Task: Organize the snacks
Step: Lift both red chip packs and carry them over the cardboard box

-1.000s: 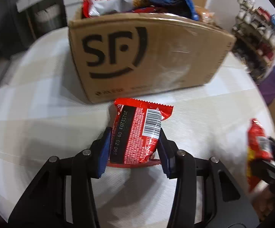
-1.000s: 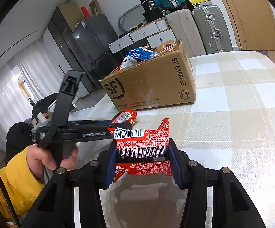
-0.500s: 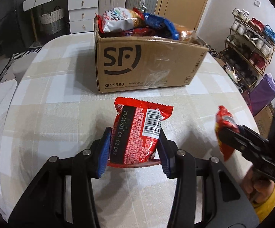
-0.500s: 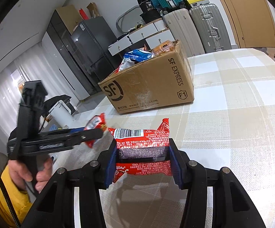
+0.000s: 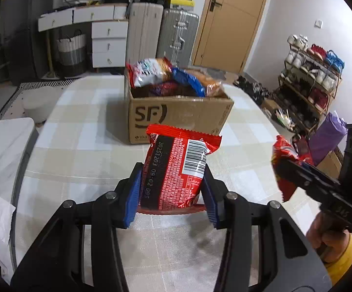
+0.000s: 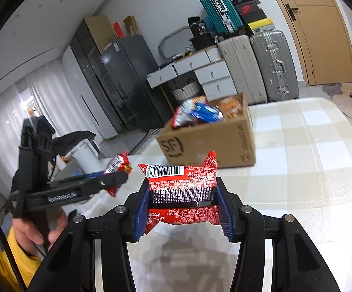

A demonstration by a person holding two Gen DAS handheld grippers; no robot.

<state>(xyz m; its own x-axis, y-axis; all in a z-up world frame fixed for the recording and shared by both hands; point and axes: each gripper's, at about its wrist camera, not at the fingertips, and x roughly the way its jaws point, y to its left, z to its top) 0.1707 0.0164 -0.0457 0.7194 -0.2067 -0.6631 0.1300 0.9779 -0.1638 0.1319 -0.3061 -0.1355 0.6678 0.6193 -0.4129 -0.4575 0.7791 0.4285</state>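
Two red snack packets are being held above the checked counter (image 5: 83, 146).
A glossy red packet (image 5: 176, 170) with a barcode and black date strip is being clenched in the left claw (image 5: 172, 192); a similar crinkled packet (image 6: 183, 189) is being gripped by the right claw (image 6: 183, 209), near the snack-filled cardboard box (image 5: 178, 116).

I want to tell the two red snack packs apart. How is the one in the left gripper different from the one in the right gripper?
The left pack is held lengthwise, its far end pointing away towards the cardboard box; the right pack is held crosswise, its ends sticking out past both pads. The left pack's barcode sits towards its right side; the right pack's runs along its top left edge. Both are red, and each is clamped off the table, in the left gripper and right gripper.
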